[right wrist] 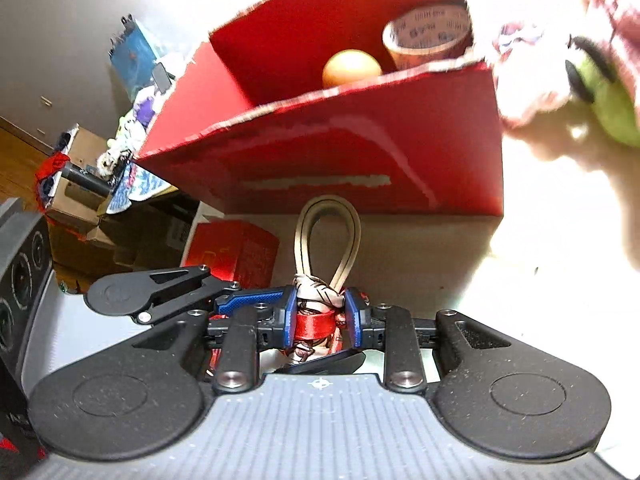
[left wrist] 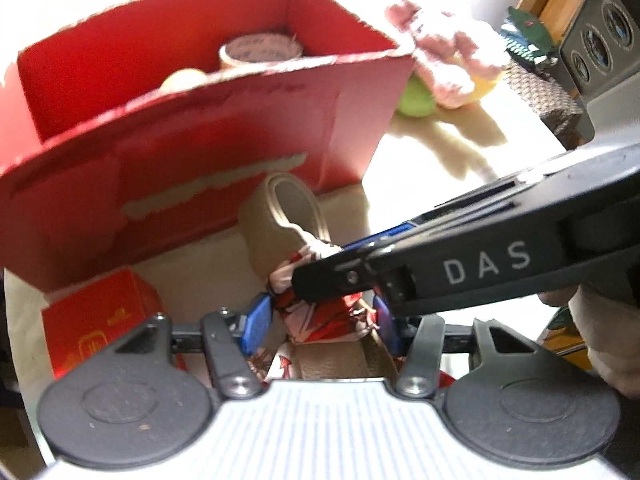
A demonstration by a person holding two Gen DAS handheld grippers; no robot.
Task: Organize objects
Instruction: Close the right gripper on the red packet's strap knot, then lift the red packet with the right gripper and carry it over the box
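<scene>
I have the red-and-white figurine (right wrist: pixel 316 316) pinched in my right gripper (right wrist: pixel 318 322), its tan strap loop (right wrist: pixel 328 236) pointing to 12 o'clock at the red cardboard box (right wrist: pixel 360 148). My left gripper (left wrist: pixel 318 322) brackets the same figurine; whether its pads bite, I cannot tell. Likely mid-pickup. Next: lift over the near wall, dropping beside the tape roll (right wrist: pixel 426 38) and orange ball (right wrist: pixel 351 67).

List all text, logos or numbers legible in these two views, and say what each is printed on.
"DAS": white letters on the black arm of the right tongs.
Printed tape roll in the red box: repeated dark print, too blurred to read.
Small red carton: yellow symbols only, no readable words.
Nothing else legible.
</scene>
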